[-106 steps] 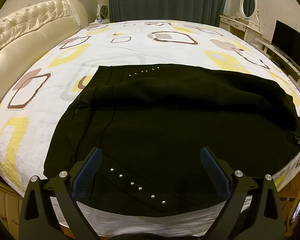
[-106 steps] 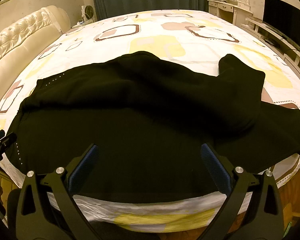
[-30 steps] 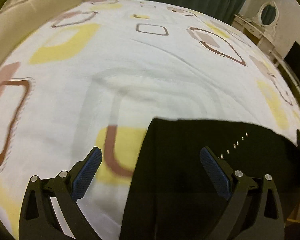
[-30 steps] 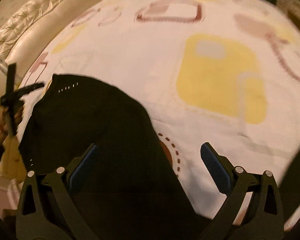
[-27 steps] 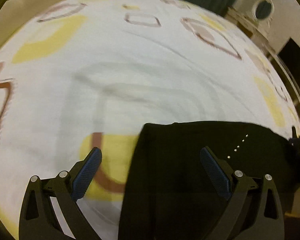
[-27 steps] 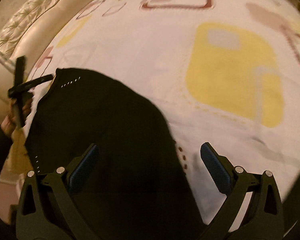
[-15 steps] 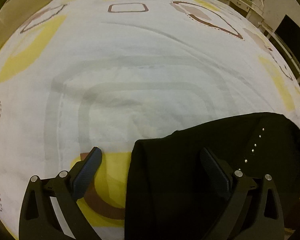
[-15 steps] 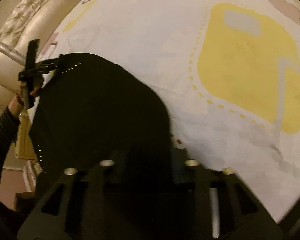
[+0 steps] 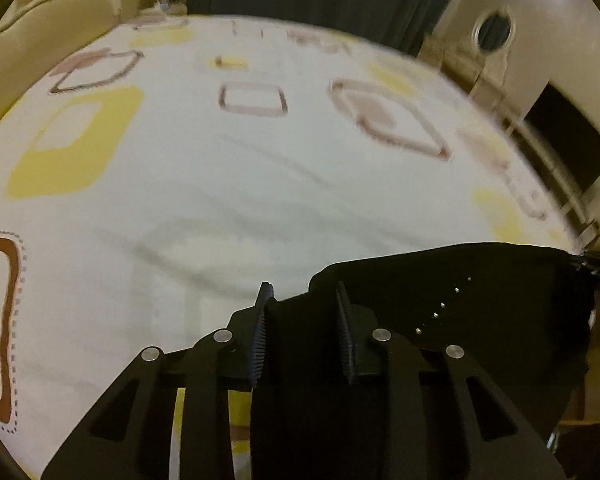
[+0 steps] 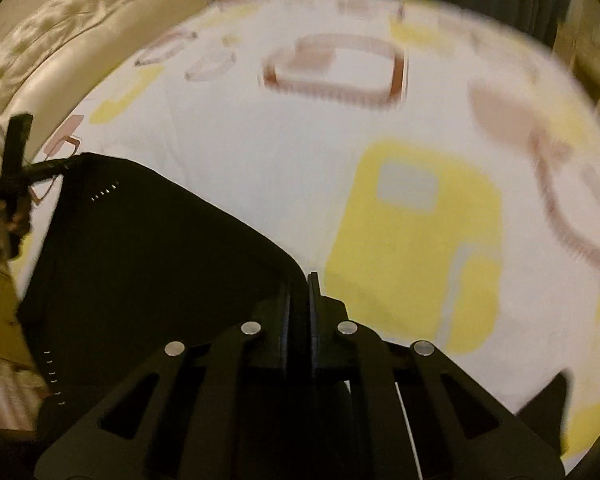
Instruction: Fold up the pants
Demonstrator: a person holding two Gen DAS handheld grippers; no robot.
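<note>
Pants (image 9: 480,320) are hanging pinched in both tongs: left gripper (image 9: 304,304) closing on one corner, right gripper (image 10: 299,284) clamping another; folding is only starting.

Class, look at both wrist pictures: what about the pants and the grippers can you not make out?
- Left wrist: pants run under the left gripper; black on black hides the pinch.
- Right wrist: right gripper body covers the held edge.
- Both: bedsheet pattern blurred.

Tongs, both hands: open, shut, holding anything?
Left tongs: jaws just closing, black pants between them; a firm pinch cannot be told.
Right tongs: shut on the pants' edge.
</note>
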